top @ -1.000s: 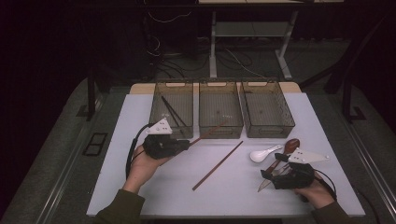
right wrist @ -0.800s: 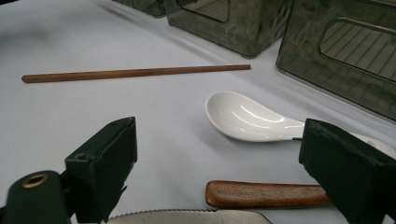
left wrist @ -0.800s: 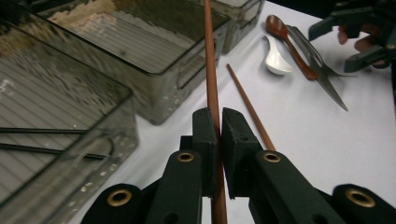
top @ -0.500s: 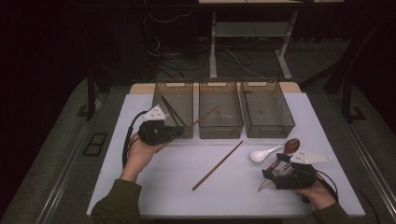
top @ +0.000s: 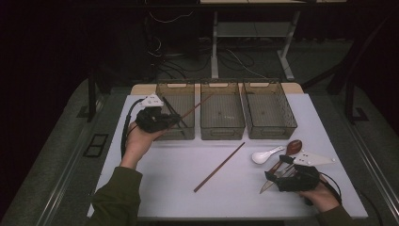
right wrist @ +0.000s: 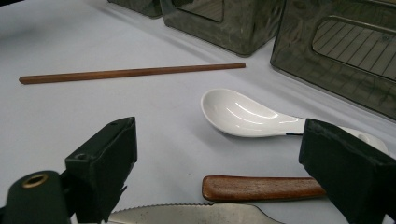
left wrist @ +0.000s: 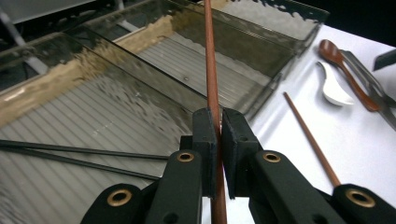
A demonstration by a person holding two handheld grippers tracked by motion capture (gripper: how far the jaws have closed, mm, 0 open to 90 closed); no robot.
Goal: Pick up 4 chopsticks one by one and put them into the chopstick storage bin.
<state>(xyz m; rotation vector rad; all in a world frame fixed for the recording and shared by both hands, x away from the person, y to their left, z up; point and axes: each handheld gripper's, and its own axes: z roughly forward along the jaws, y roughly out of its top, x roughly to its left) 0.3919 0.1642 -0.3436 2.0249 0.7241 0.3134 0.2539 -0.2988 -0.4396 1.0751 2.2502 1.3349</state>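
Note:
My left gripper point(top: 175, 120) point(left wrist: 218, 135) is shut on a brown wooden chopstick point(top: 195, 107) point(left wrist: 210, 70). It holds the stick lifted over the left smoky bin point(top: 175, 133), with the far end slanting toward the middle bin point(top: 222, 133). Two black chopsticks point(left wrist: 70, 154) lie inside the left bin. A second brown chopstick point(top: 219, 167) point(right wrist: 130, 72) rests on the white table. At the right my right gripper point(top: 277, 172) point(right wrist: 219, 144) stands open and low, its jaws astride a wooden spoon's handle point(right wrist: 261, 186) without touching it. A white spoon point(top: 266, 154) point(right wrist: 243, 114) lies just beyond.
A third bin point(top: 269, 132) stands at the back right of the white table point(top: 164, 188). A serrated knife blade point(right wrist: 187, 215) lies under the right gripper beside the wooden spoon point(top: 293, 147). Dark floor, cables and table legs lie behind the bins.
My left hand has carried the brown chopstick up and away from the table's front, from in front of the left bin to above it. The right hand has stayed put.

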